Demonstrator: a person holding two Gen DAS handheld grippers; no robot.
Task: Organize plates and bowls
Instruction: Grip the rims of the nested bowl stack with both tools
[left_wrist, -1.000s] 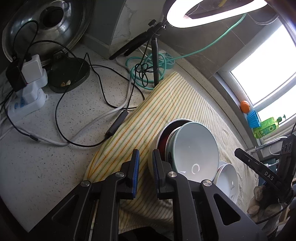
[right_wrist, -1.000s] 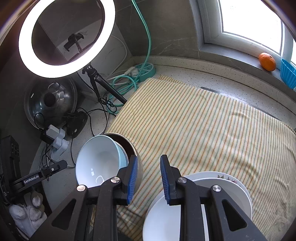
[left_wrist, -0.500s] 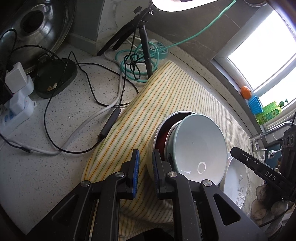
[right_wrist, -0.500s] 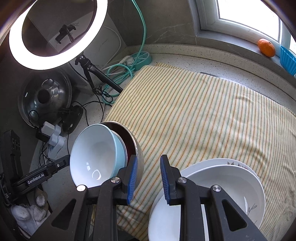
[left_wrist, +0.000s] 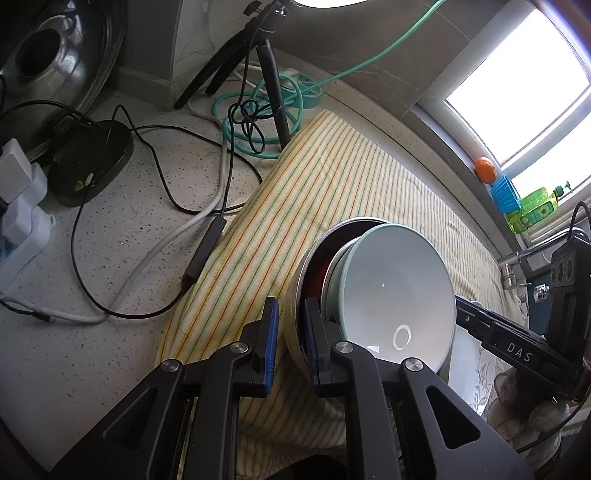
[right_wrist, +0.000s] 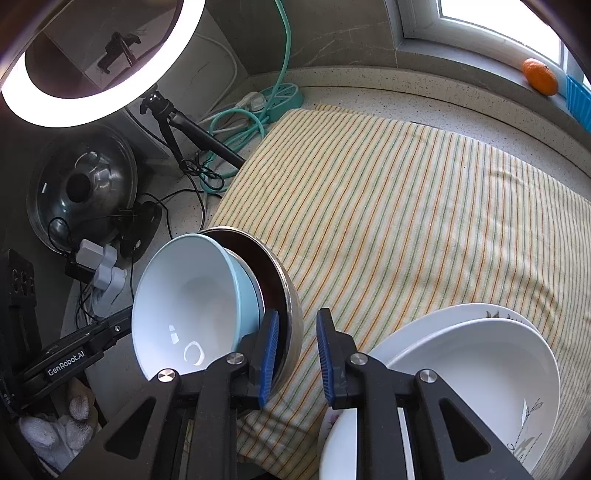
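Left gripper (left_wrist: 290, 347) is clamped on the steel bowl (left_wrist: 301, 273) rim, holding the nested bowls tilted. Right gripper (right_wrist: 295, 354) is closing astride the opposite rim (pads not yet pressing), presumably to steady it.

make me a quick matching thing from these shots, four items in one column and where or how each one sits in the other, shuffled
Column A
1. orange
2. metal bowl
3. pale blue bowl
4. white plates

Column B
a. nested inside the metal bowl
b. on the window sill
c. stacked one in another
d. rim pinched in the left claw

Pairs: 1-b, 2-d, 3-a, 4-c
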